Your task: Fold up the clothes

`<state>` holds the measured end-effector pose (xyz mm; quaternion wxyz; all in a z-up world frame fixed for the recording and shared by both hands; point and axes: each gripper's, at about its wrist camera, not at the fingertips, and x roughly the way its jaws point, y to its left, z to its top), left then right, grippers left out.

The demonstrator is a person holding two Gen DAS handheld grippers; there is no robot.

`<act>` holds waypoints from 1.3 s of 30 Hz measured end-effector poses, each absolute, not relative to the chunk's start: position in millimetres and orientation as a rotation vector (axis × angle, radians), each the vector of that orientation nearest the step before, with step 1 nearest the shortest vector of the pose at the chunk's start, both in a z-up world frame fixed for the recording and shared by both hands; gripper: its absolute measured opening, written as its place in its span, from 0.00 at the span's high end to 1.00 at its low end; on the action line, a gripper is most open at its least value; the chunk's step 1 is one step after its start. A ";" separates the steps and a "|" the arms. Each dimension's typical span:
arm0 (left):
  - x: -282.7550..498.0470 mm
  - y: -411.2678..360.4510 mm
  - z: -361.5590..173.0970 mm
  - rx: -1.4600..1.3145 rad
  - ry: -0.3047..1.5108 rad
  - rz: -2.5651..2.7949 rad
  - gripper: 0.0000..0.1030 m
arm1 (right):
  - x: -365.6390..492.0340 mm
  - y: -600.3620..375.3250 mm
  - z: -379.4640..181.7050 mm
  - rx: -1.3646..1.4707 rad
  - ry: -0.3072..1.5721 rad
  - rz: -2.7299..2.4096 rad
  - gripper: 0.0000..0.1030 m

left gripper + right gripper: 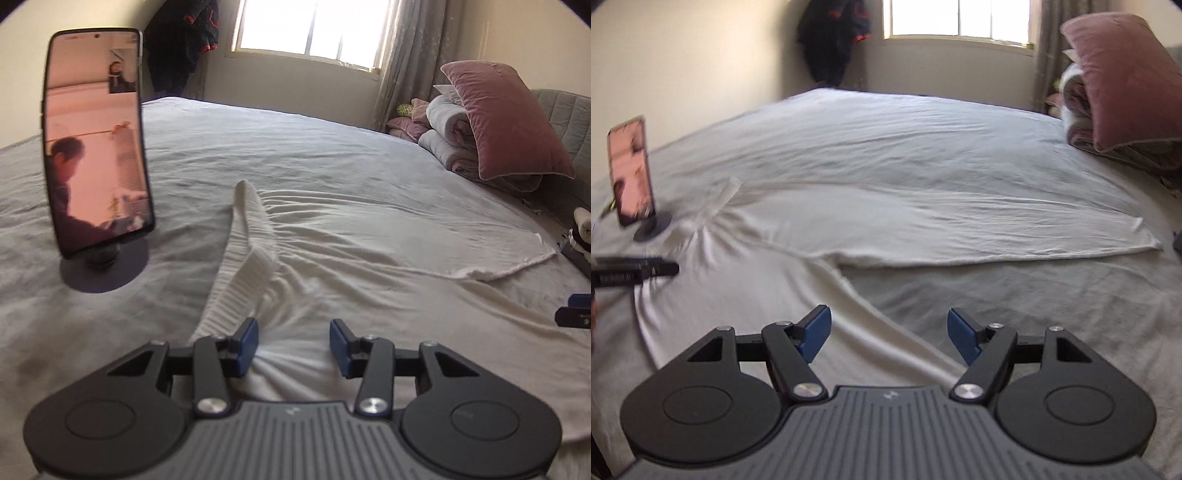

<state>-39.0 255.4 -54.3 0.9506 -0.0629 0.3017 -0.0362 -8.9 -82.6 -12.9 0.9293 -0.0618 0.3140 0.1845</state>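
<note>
Left claw open, blue pads spread, low over white garment lying spread and wrinkled on bed. Ribbed hem band raised in a fold just ahead of left pad. Phone upright on round stand, left. Pink pillow and folded quilt at right by headboard.

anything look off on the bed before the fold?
Mostly the white garment: it lies wrinkled, and its ribbed band is flipped up and twisted near the left hand-held gripper. A phone on a stand sits right beside it. Both hand-held grippers are open, the right one over a fabric edge.
</note>
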 end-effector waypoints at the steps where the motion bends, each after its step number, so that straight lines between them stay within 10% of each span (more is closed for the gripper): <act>1: -42.1 255.2 -53.5 -0.104 0.615 -0.069 0.58 | -12.4 -78.0 -16.2 -0.148 0.647 0.387 0.29; 16: -42.5 204.5 -7.9 -0.032 0.557 -0.146 0.56 | -38.5 -71.1 -6.4 -0.267 0.607 0.417 0.26; 31: -39.4 35.4 -23.6 0.020 0.628 -0.623 0.43 | -111.5 -290.6 23.3 -0.271 0.699 0.157 0.27; 39: -52.8 -23.3 -42.2 0.114 0.653 -0.761 0.42 | -130.0 -372.6 3.0 -0.139 0.801 0.001 0.53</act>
